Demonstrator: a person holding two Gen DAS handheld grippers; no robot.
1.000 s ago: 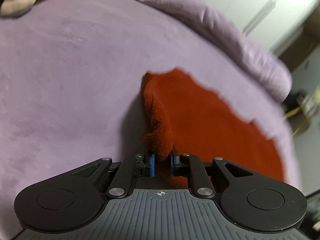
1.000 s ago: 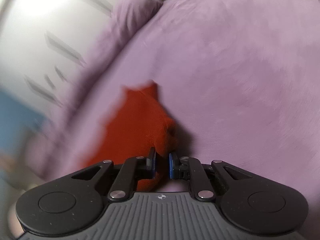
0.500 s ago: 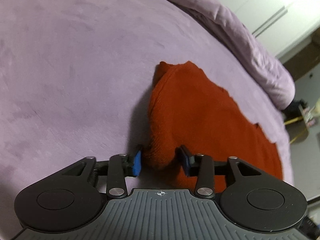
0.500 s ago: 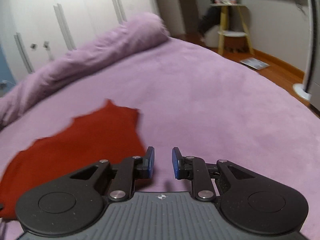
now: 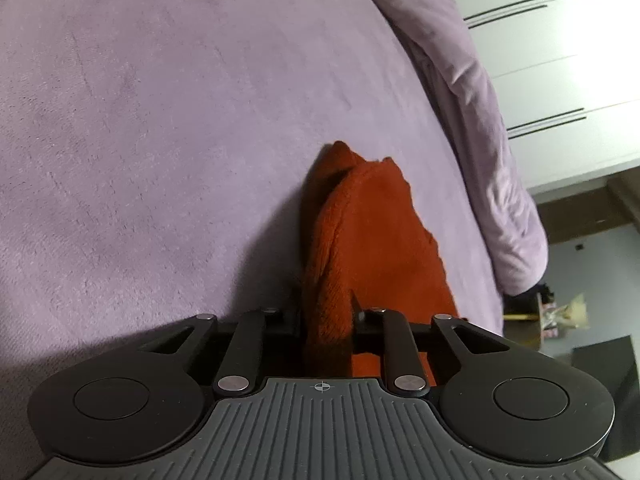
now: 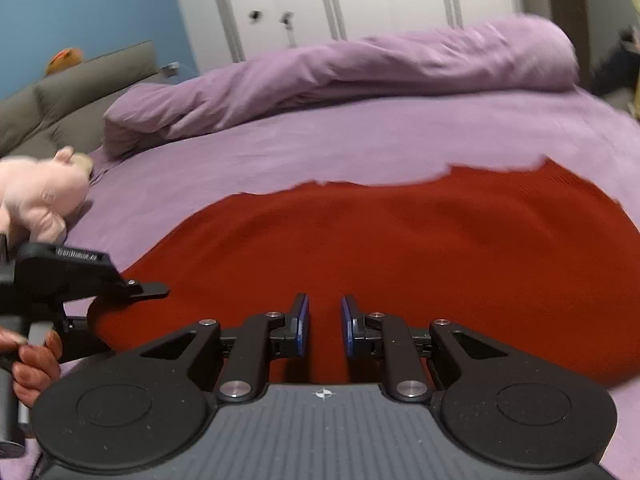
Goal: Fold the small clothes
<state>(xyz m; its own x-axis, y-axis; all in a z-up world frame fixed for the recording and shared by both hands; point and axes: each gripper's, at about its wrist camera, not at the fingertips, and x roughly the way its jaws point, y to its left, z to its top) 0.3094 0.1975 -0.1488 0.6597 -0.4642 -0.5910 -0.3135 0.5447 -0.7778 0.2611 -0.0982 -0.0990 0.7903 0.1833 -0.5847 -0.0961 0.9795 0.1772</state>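
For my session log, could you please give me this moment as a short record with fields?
surface: purple bedsheet
garment: red knit garment, spread on the sheet
left gripper: shut on a bunched edge of the garment
right gripper: open, empty, over the garment
nearby: pink plush pig, rolled purple duvet
fold: not complete

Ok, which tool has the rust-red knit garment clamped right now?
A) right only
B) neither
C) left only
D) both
C: the left tool has a bunched fold of the rust-red knit garment pinched between its fingers, while the right tool hangs open over the flat cloth with nothing between its blue pads.
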